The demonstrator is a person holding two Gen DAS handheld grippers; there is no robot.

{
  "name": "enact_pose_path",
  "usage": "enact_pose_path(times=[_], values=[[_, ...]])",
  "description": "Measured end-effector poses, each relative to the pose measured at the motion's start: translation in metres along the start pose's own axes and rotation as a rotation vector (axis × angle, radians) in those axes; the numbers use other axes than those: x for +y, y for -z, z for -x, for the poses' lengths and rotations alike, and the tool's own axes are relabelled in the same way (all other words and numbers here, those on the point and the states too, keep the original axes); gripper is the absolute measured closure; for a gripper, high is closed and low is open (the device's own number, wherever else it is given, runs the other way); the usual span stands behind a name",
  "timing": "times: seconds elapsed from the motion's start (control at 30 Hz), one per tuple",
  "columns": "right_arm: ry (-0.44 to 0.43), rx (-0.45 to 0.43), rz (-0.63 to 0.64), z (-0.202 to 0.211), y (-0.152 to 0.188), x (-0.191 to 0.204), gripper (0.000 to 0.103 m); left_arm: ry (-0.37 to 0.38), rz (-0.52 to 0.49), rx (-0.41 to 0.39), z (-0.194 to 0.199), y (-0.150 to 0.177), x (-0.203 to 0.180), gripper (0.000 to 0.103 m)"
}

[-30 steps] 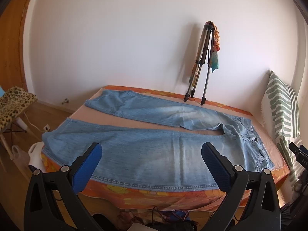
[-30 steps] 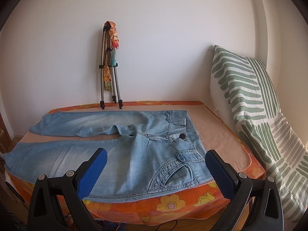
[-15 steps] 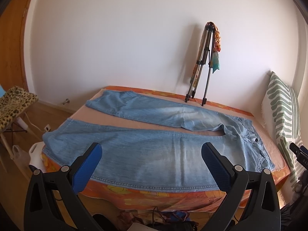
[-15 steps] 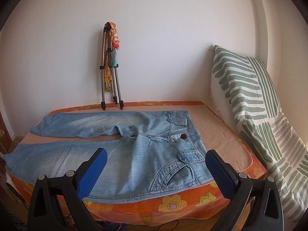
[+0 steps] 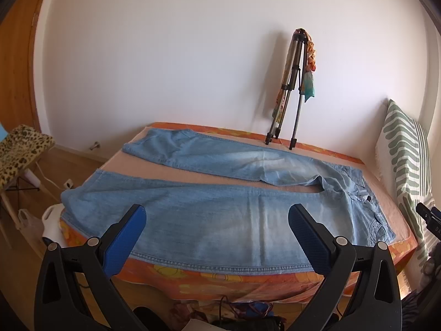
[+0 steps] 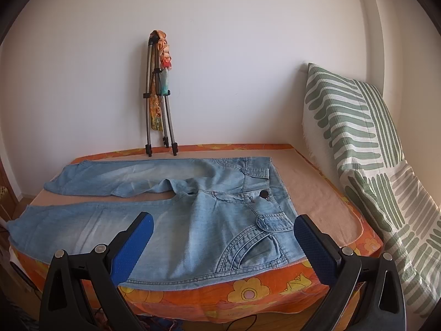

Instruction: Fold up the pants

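**Folding not yet begun: pants spread flat, both tools empty**

Lying full length across the bed [image 5: 275, 284], front side up, pale blue denim pants [image 5: 220, 220]: legs parted in a narrow V, waistband toward the green-striped pillow [image 6: 358, 143], hems toward the opposite end. Near leg right along the bed's front edge, its side seam just above the orange flowered sheet; far leg angled back toward the wall, close to the feet of the folded tripod [image 5: 295, 88]. No fold made anywhere, as far as both views show; only small rumples at the crotch.

Left gripper [image 5: 217, 226] spread wide, nothing between the blue pads, held off the front edge over the middle of the near leg. Right gripper [image 6: 223, 234] likewise wide open and empty, facing the hip and front pocket [image 6: 261, 237]. Neither touching cloth.

Judged at the very start. Everything left: probably bringing one leg over the other, then doubling the length once or twice. Likely first grabs: near side seam, at the waist and lower down the leg.
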State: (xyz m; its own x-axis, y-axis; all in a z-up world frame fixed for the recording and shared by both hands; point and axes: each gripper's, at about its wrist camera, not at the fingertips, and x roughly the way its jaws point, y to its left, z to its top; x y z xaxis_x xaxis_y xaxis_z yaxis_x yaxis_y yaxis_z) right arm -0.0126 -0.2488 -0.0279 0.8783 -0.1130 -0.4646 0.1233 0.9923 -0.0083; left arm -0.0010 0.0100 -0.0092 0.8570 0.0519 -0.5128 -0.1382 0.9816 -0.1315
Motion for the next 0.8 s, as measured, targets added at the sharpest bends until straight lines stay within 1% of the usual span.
enact_pose_path(times=[0.8], values=[[-0.004, 0.004, -0.003, -0.0030, 0.0015, -0.0040, 0.000, -0.004, -0.002, 0.008, -0.0058, 0.0024, 0.0023, 0.000]])
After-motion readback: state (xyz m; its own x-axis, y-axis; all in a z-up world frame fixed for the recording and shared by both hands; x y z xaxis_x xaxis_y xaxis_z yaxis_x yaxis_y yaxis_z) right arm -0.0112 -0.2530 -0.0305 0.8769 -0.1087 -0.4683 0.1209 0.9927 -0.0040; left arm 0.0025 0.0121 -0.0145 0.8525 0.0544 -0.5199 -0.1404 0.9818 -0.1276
